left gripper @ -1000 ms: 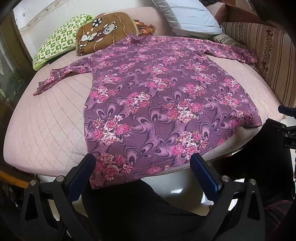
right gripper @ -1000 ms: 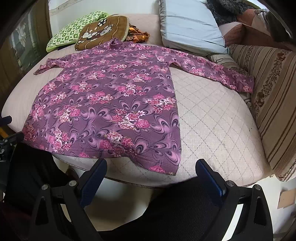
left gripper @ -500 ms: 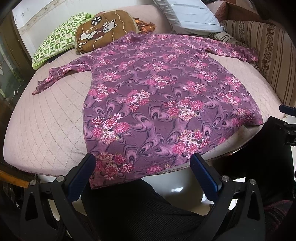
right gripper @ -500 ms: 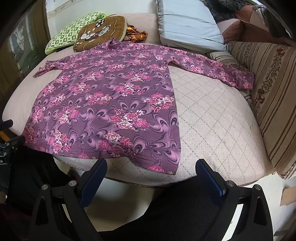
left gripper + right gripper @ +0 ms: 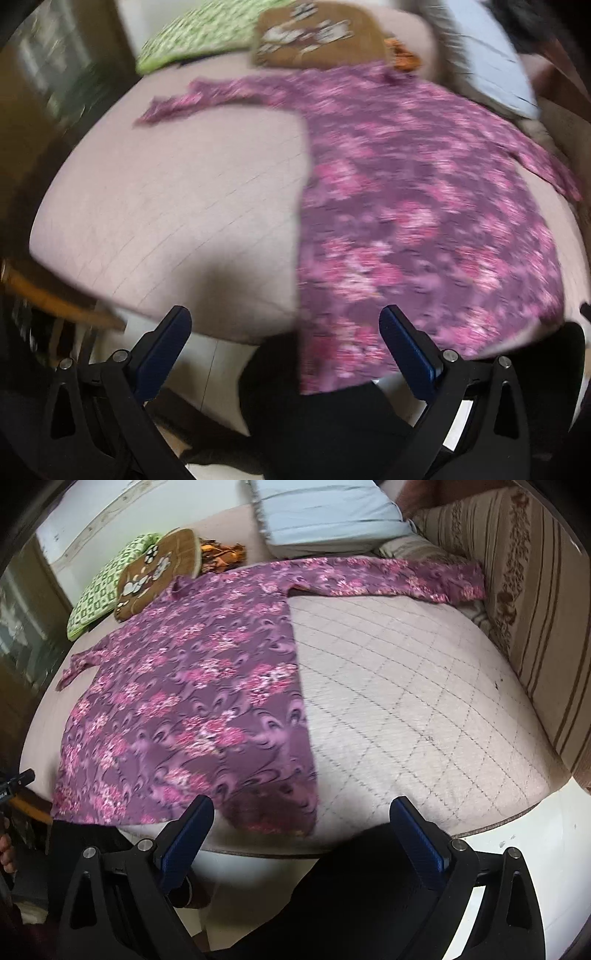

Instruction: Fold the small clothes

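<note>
The purple floral top (image 5: 192, 686) lies spread flat on the quilted pink bed (image 5: 406, 709), filling the left half of the right wrist view, both sleeves out, its hem at the near edge. The left gripper (image 5: 284, 325) is wide apart, empty, low in its blurred frame. The right gripper (image 5: 301, 812) is also spread, holding nothing, just over the hem. 2 cushions, green (image 5: 107, 587) and brown (image 5: 159, 572), sit upper left.
</note>
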Available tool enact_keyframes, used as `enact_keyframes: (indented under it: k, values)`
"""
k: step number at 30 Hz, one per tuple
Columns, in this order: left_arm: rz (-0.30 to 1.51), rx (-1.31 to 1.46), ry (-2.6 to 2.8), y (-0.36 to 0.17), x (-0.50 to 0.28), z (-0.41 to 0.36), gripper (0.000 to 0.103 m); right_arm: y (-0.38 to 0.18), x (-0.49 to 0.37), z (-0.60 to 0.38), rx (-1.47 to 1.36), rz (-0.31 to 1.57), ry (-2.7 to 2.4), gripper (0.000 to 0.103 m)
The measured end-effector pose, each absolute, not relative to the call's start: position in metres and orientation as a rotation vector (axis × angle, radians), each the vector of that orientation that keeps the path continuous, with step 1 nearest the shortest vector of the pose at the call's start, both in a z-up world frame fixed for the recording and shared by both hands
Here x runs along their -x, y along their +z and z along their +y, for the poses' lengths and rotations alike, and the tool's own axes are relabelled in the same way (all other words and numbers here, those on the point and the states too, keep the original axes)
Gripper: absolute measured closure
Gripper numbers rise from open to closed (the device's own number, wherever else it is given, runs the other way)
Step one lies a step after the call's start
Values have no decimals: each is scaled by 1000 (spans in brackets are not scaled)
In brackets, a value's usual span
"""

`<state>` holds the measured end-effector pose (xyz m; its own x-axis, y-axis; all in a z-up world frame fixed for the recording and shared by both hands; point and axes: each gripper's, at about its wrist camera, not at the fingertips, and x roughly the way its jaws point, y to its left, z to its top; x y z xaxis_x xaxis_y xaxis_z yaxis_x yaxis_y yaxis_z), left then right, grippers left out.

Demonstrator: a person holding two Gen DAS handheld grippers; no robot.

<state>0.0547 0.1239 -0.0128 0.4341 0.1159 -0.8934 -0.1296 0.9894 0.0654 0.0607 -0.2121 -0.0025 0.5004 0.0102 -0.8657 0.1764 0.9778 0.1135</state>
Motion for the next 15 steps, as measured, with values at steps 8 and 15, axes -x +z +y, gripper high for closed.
enact_keyframes:
  k: [8, 15]
  values:
    - [1299, 65, 50, -63, -63, 116, 0, -38, -93, -213, -174, 1150, -49, 16]
    - [1319, 130, -30, -68, -72, 103, 46, -45, -96, -196, -167, 1191, 111, 97]
